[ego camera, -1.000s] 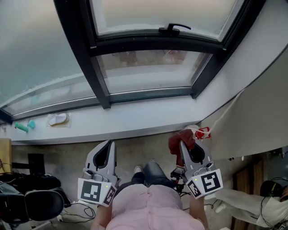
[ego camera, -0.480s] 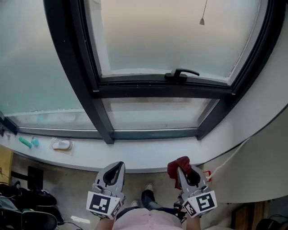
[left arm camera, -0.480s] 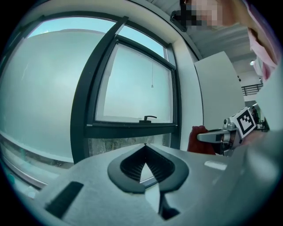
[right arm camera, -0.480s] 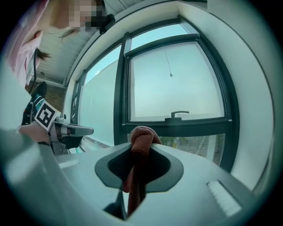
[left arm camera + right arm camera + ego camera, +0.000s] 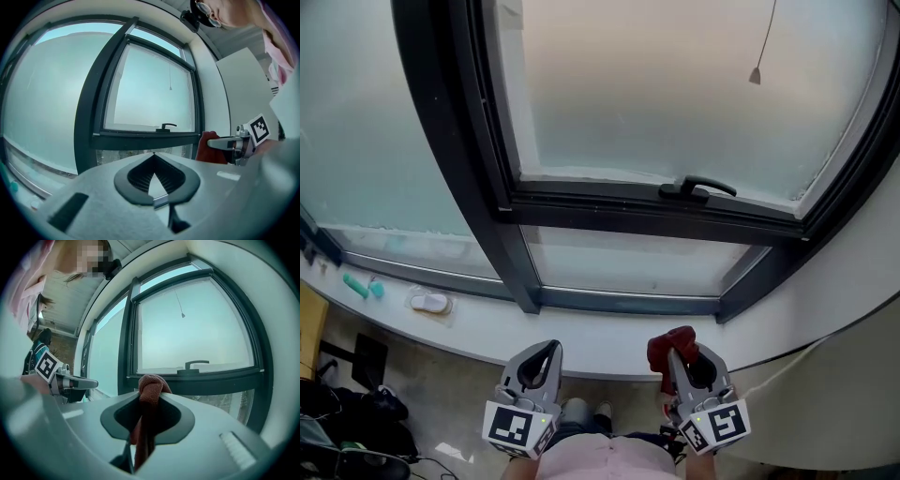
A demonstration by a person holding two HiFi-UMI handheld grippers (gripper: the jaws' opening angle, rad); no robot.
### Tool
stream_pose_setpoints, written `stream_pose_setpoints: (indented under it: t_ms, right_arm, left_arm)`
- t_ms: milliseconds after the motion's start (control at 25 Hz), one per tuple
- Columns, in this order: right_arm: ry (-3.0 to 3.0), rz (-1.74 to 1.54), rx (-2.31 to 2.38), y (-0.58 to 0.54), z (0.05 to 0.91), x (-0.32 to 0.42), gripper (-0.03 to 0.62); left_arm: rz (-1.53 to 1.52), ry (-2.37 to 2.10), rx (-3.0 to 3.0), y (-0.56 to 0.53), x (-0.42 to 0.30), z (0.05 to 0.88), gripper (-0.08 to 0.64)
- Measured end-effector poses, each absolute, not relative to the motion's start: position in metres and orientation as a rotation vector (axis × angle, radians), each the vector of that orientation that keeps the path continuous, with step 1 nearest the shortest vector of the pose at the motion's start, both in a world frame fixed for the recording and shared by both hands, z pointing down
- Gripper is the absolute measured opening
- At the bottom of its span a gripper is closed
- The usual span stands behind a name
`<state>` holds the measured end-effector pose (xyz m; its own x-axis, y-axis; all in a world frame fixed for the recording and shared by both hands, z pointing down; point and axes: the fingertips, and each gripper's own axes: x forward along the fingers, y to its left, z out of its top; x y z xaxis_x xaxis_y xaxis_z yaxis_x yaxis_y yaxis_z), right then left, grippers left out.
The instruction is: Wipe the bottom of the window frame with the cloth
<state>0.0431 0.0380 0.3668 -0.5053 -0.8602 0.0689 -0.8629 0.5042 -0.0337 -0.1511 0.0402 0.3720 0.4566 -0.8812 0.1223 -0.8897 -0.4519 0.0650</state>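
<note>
One gripper carries the cloth: the right gripper (image 5: 677, 354) is clamped on the red cloth (image 5: 672, 343). The cloth bunches out past the tips and hangs down between the jaws in the right gripper view. The left gripper (image 5: 546, 351), just beside it at 9 o'clock, has its jaws closed tip to tip on nothing.

Both point to 12 o'clock at the window. The frame's bottom rail (image 5: 628, 302) lies at 12 o'clock from the cloth, beyond the white sill (image 5: 581, 334), and the cloth is not touching it. The rail's long axis runs 9 to 3 o'clock.

I judge the right gripper the nearer, so the move is a reach forward, then a sweep along the rail. No container shows, only small bits (image 5: 428, 302) on the sill at 9 o'clock.
</note>
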Motion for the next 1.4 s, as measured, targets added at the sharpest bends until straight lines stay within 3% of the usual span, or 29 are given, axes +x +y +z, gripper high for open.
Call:
stream_pose_setpoints:
  t_ms: [400, 1400]
  right_arm:
    - [-2.684, 0.033, 1.611, -0.019, 0.343, 0.013, 0.074]
    - [-2.843, -0.362, 1.475, -0.201, 0.244, -0.197, 0.071]
  left_arm:
    - [0.037, -1.509, 2.639, -0.021, -0.169, 0.352, 0.0]
    - [-0.046, -1.582, 2.629, -0.087, -0.297, 0.327, 0.0]
